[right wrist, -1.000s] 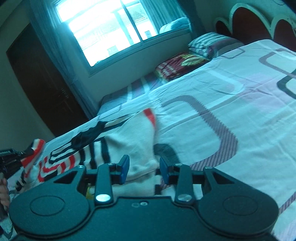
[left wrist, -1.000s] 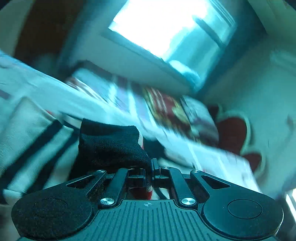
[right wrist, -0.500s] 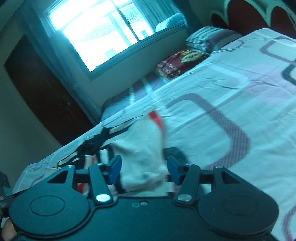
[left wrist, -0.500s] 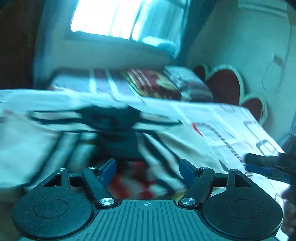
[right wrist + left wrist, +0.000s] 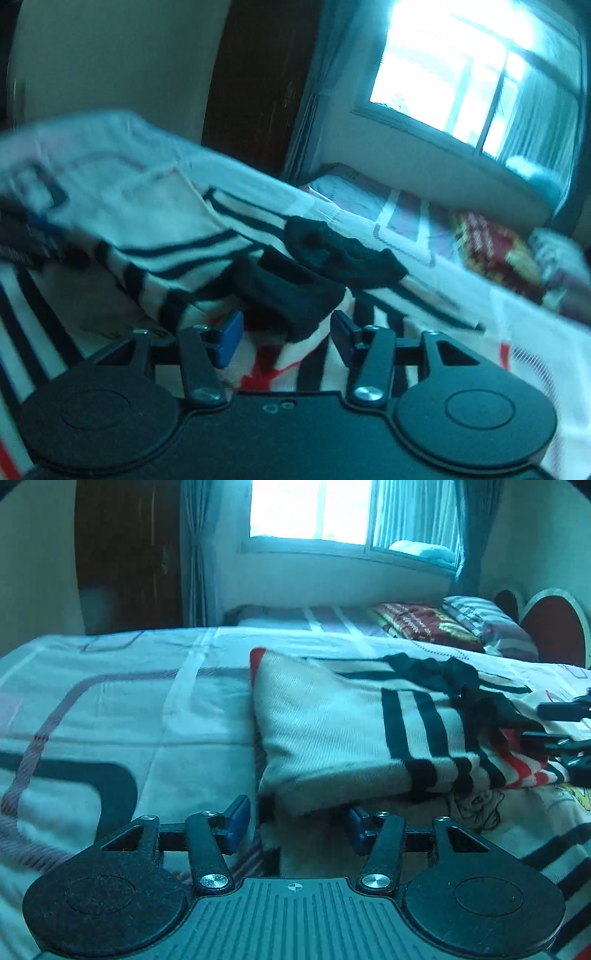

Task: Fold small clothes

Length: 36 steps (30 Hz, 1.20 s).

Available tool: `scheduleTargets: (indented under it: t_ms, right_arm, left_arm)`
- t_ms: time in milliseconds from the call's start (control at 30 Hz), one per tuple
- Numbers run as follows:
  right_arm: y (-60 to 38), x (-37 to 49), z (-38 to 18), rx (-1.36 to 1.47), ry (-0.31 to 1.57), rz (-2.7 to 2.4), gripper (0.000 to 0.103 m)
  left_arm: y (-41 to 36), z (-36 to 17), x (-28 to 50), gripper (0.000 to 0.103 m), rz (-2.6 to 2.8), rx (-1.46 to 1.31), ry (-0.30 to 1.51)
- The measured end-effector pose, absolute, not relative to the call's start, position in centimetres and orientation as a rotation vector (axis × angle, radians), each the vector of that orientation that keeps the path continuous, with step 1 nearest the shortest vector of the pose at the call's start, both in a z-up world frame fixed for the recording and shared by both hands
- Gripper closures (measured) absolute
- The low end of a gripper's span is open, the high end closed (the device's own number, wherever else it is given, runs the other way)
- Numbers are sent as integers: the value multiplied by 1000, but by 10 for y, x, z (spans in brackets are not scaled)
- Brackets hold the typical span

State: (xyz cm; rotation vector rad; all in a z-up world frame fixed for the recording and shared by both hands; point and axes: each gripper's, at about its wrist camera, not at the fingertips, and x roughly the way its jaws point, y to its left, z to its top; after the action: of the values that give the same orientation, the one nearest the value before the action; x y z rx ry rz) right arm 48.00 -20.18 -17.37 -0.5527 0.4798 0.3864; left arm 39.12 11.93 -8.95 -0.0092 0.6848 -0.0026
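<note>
A cream knit top (image 5: 332, 731) with black and red stripes lies folded on the bed sheet (image 5: 110, 709). My left gripper (image 5: 295, 825) sits at the top's near left corner. Its jaws are closing with that corner between the blue pads, which do not press on it. In the right wrist view the top's black collar (image 5: 295, 291) lies bunched on the stripes. My right gripper (image 5: 285, 341) is closing around the collar's lower edge, pads clear of it. The right gripper's fingers (image 5: 565, 710) show at the far right of the left wrist view.
The bed's patterned sheet stretches left of the top. Pillows (image 5: 424, 622) and a red scalloped headboard (image 5: 554, 627) lie beyond it on the right. A bright window (image 5: 314, 509) and a dark wooden door (image 5: 125, 554) stand behind the bed.
My left gripper let go of the black collar, opened and swung to the top's left corner. My right gripper left the cream fold, rolled and moved over to the collar.
</note>
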Motion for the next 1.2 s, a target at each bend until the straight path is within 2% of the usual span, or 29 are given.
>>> scheduleTargets:
  t_ms: [33, 67, 100, 133, 200, 267, 333, 400, 567, 633, 700, 733, 767, 800, 900, 967, 1067, 1133, 1200]
  right_arm:
    - [-199, 482, -176, -583, 473, 385, 68]
    - [-199, 483, -177, -590, 469, 370, 86]
    - [-203, 486, -176, -574, 474, 355, 94]
    - [-207, 487, -173, -537, 468, 344, 95]
    - [-223, 484, -162, -429, 441, 316, 96]
    - [-245, 480, -152, -245, 440, 310, 96]
    - [-272, 481, -161, -29, 498, 291, 96]
    - [-283, 486, -183, 27, 610, 265, 96]
    - [-315, 477, -189, 224, 604, 262, 71]
    - [-329, 478, -191, 321, 606, 230, 69]
    - [-339, 483, -193, 399, 621, 217, 70]
    - [-342, 488, -193, 428, 636, 226, 80]
    - [-343, 490, -192, 443, 645, 241, 94]
    - [-342, 489, -188, 436, 632, 246, 96]
    - [-335, 479, -168, 386, 542, 288, 96]
    - [-333, 473, -166, 354, 523, 286, 96]
    - [-331, 483, -193, 320, 659, 237, 95]
    - [-334, 481, -199, 328, 656, 247, 96]
    - [-336, 476, -191, 318, 652, 233, 86]
  left_arm:
    - [119, -89, 393, 56, 10, 6, 680]
    - [119, -91, 398, 56, 18, -1, 675]
    - [121, -90, 397, 56, 19, -22, 660]
    - [123, -89, 395, 56, 27, -32, 646]
    - [127, -86, 389, 57, 45, -66, 622]
    - [136, -90, 391, 64, 71, -153, 636]
    - [146, -100, 393, 64, 74, -224, 663]
    - [143, -101, 393, 64, 67, -193, 665]
    - [132, -88, 389, 64, 20, -97, 612]
    - [127, -88, 390, 64, -10, -64, 629]
    - [127, -94, 395, 64, -10, -69, 661]
    - [130, -97, 396, 64, 7, -95, 663]
    - [136, -99, 396, 64, 18, -155, 656]
    - [143, -100, 393, 64, 33, -224, 639]
    - [152, -98, 386, 64, 83, -278, 584]
    - [151, -103, 389, 64, 83, -265, 619]
    - [152, -105, 391, 64, 73, -259, 630]
    - [151, -102, 392, 63, 52, -227, 656]
    - [150, -97, 388, 60, 21, -161, 696]
